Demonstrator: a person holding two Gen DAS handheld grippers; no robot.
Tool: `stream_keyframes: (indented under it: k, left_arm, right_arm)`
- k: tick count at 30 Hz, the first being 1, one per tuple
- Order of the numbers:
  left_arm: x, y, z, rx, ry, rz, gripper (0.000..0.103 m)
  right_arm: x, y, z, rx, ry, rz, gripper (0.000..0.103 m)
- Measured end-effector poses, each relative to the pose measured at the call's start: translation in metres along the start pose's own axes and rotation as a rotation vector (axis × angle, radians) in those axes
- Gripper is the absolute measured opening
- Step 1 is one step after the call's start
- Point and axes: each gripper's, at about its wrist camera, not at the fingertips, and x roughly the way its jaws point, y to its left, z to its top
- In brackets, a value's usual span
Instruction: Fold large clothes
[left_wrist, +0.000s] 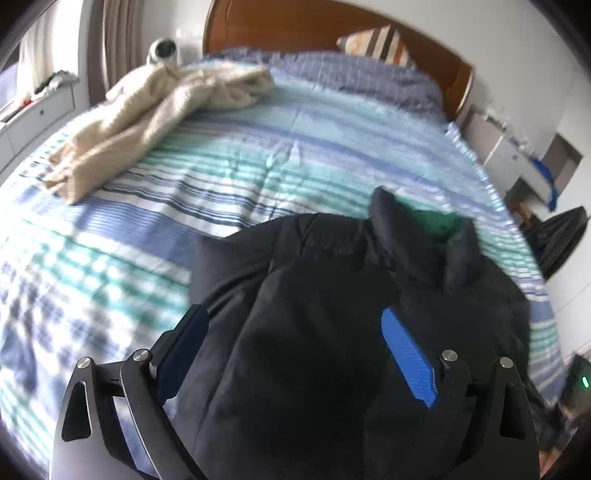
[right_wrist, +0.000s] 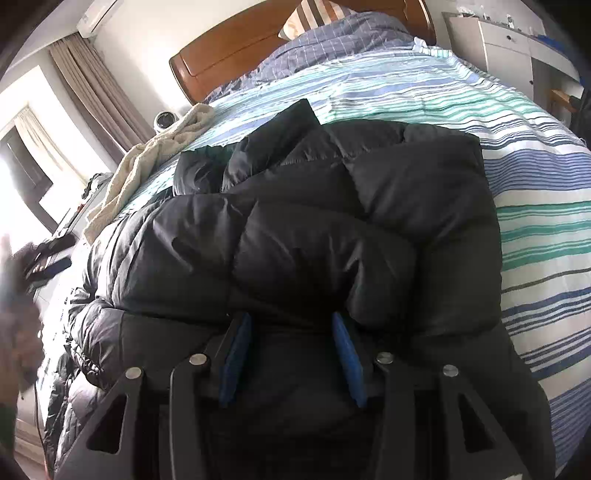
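Observation:
A black puffer jacket lies partly folded on the striped bed, its collar with green lining toward the headboard. In the left wrist view the jacket fills the lower middle. My left gripper is wide open above the jacket, the fabric bulging between its blue pads without being pinched. My right gripper is partly open at the jacket's near edge, with dark fabric lying between its pads; I cannot tell whether it grips the fabric.
A cream fleece garment lies at the bed's far left, also in the right wrist view. A wooden headboard, a striped pillow and white cabinets stand around the striped bedcover.

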Motion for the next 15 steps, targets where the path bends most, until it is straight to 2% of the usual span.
stream_keyframes:
  k: [3,5,6,9,11,15]
  left_arm:
    - [0.060,0.010,0.001,-0.015,0.105,0.080,0.098]
    - [0.078,0.024,-0.002,-0.098,0.116,0.060,0.102]
    - [0.079,0.025,-0.004,-0.118,0.103,0.063,0.103]
    - [0.078,0.019,-0.008,-0.084,0.090,0.087,0.103]
    - [0.075,0.019,-0.008,-0.073,0.093,0.077,0.102]
    - [0.037,0.020,-0.008,-0.023,0.065,0.043,0.097]
  right_arm:
    - [0.000,-0.001,0.000,0.005,-0.007,0.007,0.046]
    - [0.000,-0.002,-0.001,0.008,-0.014,0.017,0.046]
    - [0.001,-0.003,-0.001,0.007,-0.016,0.018,0.046]
    - [0.002,-0.005,-0.003,0.010,-0.028,0.024,0.046]
    - [0.001,-0.007,-0.005,0.016,-0.035,0.031,0.046]
    - [-0.002,-0.009,-0.006,0.021,-0.041,0.035,0.046]
